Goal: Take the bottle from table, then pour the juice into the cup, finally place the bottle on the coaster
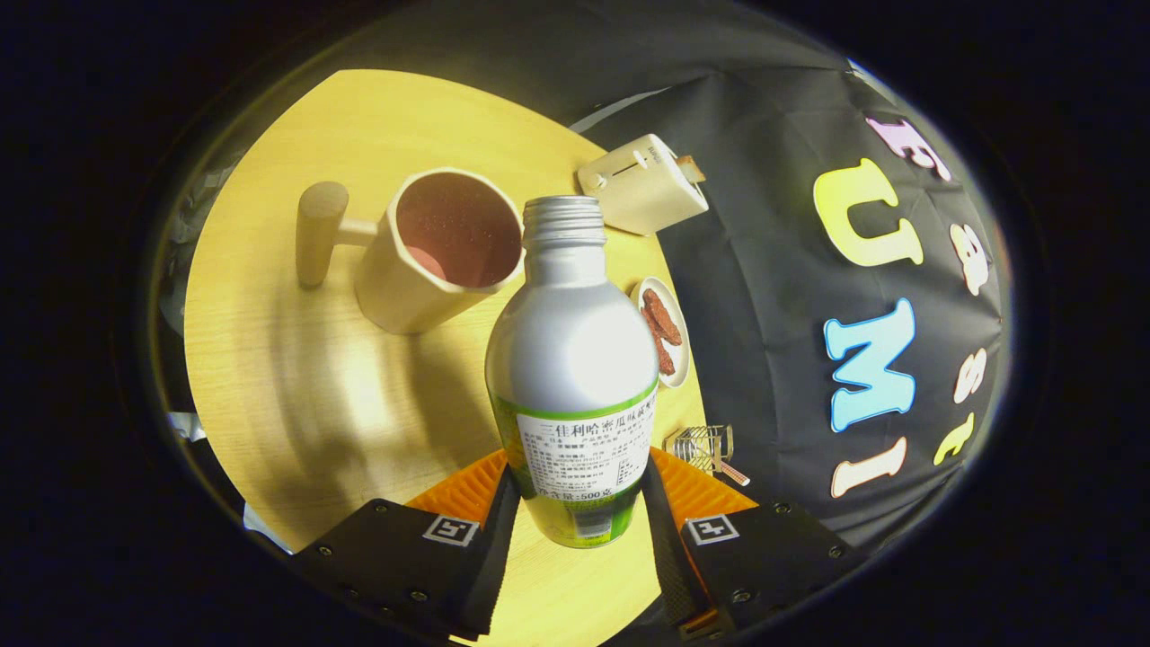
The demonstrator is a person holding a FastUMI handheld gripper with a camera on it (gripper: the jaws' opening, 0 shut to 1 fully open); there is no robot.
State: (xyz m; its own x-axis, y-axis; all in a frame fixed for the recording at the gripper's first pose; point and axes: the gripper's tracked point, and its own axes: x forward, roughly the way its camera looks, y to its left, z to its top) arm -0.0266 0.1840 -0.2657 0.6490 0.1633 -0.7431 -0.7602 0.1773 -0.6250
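Observation:
A silver bottle point(573, 359) with a green and white label and an uncapped threaded neck is held between my fingers, lifted above the wooden table point(305, 377) and tilted toward the cup. My gripper point(575, 508) is shut on the bottle's lower part, one finger pressing each side. Just beyond the bottle's mouth stands a beige cup point(440, 252) with a thick peg handle; reddish liquid lies in its bottom. The bottle's mouth sits beside the cup's rim.
A cream toaster-like box point(642, 184) stands beyond the bottle at the table's far edge. A small plate with brown snacks point(665, 331) lies beside the bottle. A small wire rack point(701, 447) sits near the fingers by the booth wall.

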